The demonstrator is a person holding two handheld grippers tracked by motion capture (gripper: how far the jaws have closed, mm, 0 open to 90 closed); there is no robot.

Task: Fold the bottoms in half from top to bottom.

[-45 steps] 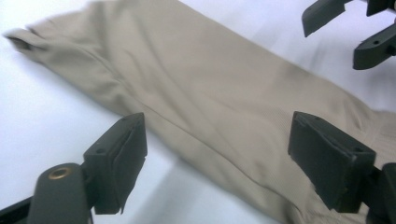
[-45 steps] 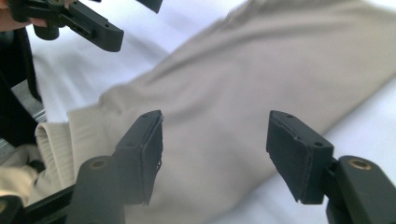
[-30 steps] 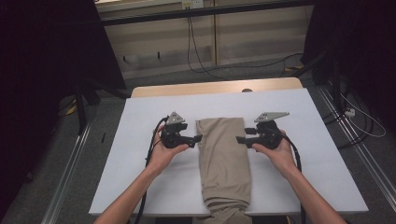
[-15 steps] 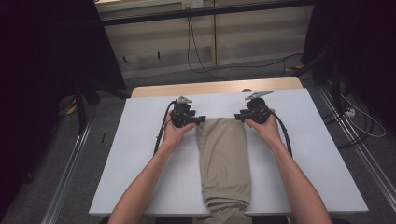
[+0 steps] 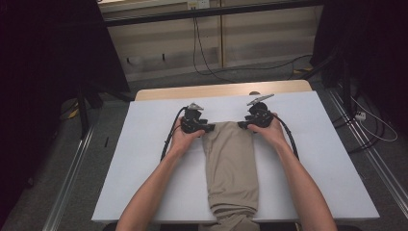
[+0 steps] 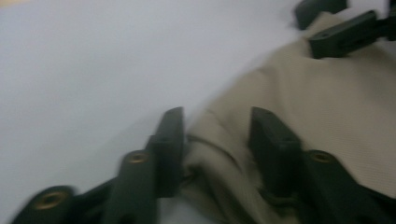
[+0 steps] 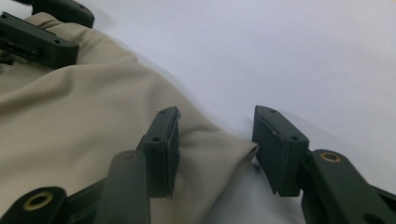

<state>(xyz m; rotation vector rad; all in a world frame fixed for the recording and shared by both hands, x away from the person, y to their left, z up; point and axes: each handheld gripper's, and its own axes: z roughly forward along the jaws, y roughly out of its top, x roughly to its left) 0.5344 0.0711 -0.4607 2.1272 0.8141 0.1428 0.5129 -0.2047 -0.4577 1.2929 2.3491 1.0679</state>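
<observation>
High view: a tan garment, folded into a long narrow strip, lies down the middle of the white table. Its near end is bunched in soft rolls and hangs over the near edge between the person's forearms; its far end stops short of the bare wood strip along the table's far edge. The cloth is matte, with a fine rib in its weave. White surface lies open to either side of it, out to both table edges.

The left gripper sits at the garment's far left corner, the right gripper at its far right corner, each in a hand with a black cable trailing back along the arm.

In the left gripper view, the left gripper has its two black flat-faced jaws set astride a thick, puckered fold of the corner. They have just been closing; the left jaw meets the cloth, while blur hides whether the right one presses on it.

In the right gripper view, the right gripper has its jaws half apart, having just been opening. The pointed corner of the garment lies between them, its tip just beside the right jaw, the left jaw resting above the cloth without pinching.

Beyond the table are grey floor, cables and a pale wall panel.
</observation>
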